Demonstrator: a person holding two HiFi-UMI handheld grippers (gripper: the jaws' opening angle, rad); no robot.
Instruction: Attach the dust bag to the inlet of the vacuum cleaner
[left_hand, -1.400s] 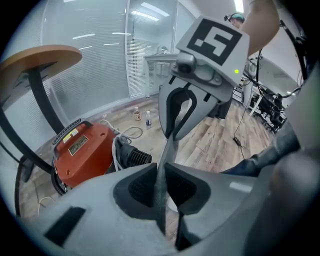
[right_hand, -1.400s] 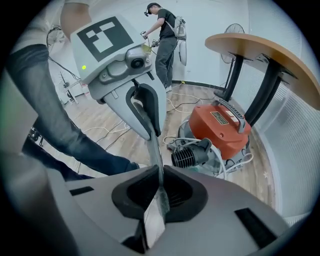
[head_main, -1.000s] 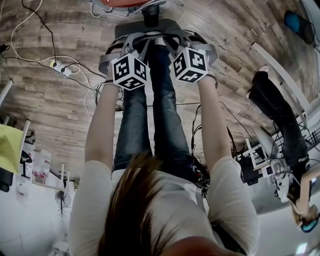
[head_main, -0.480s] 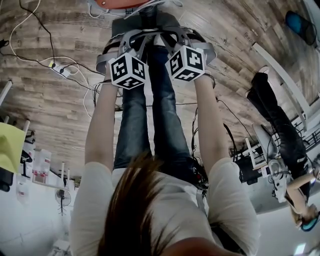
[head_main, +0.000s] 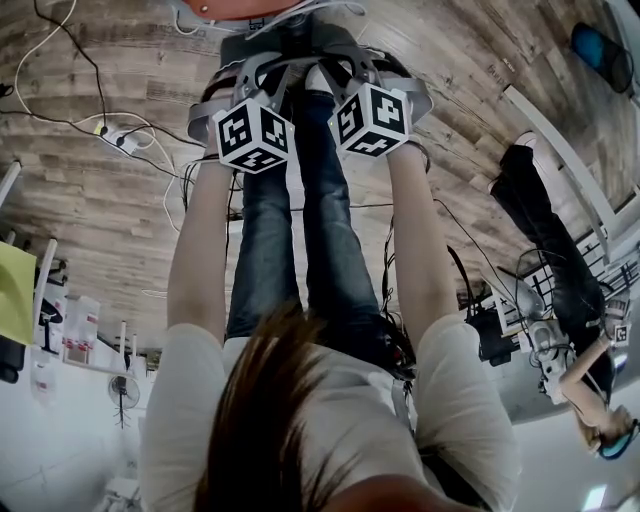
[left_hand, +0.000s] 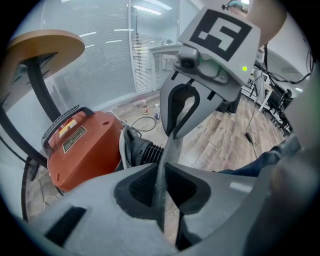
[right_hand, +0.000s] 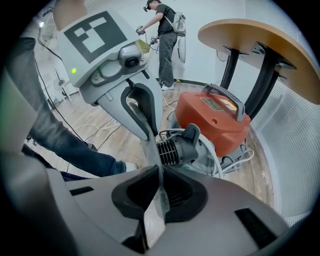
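The left hand-held gripper (left_hand: 161, 187) is clamping, jaws nearly together, on a thin edge of the grey dust bag (left_hand: 168, 150). The bag is stretching taut across to the right hand-held gripper (right_hand: 160, 192), which is likewise pinching it with jaws almost closed. At 1 o'clock from the right jaws, the orange vacuum cleaner (right_hand: 215, 117) is standing on the wooden floor (right_hand: 115, 135), its black ribbed inlet (right_hand: 175, 147) lying just beyond the bag.
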